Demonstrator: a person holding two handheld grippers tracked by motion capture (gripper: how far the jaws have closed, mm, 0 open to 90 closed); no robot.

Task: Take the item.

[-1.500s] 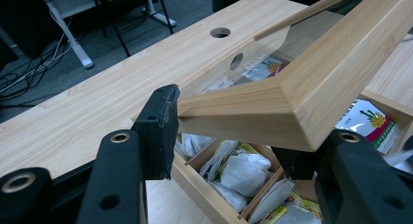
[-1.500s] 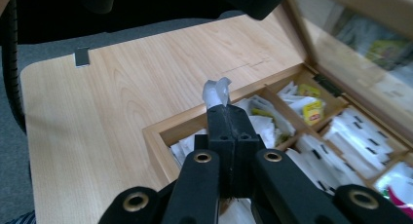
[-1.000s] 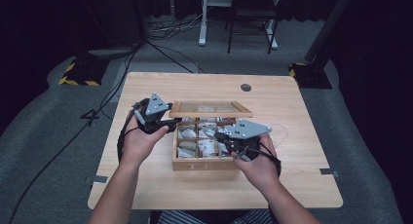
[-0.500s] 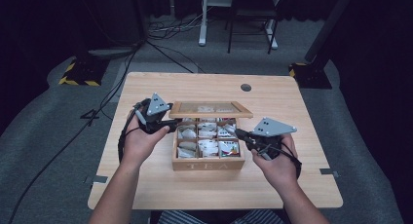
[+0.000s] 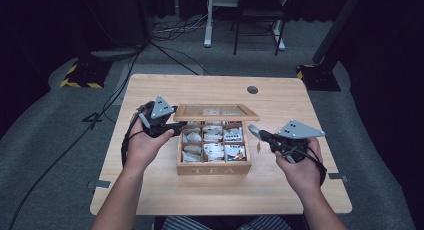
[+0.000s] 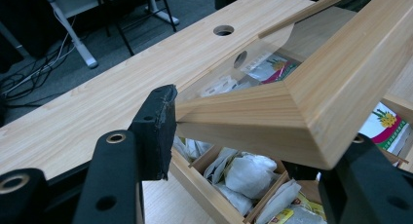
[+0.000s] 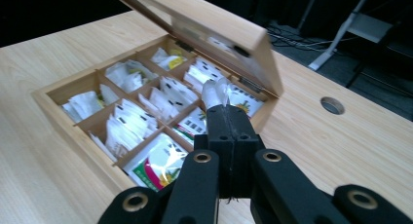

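On the table (image 5: 150,190) sits a wooden box (image 5: 214,168) lettered "TEA".
Left of the box, the left gripper (image 5: 172,126) clamps a corner of its raised lid (image 5: 216,111); right of it, the right gripper (image 5: 255,132) pinches a white tea bag (image 7: 215,92).

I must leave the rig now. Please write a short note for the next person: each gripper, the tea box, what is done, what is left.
Left gripper: shut on the lid, holding it propped open.
Right gripper: shut on a white tea bag, beside the tea box, off its right side.
Done: box open, one bag out.
Left, probably: put the bag down on the table, then lower the lid.
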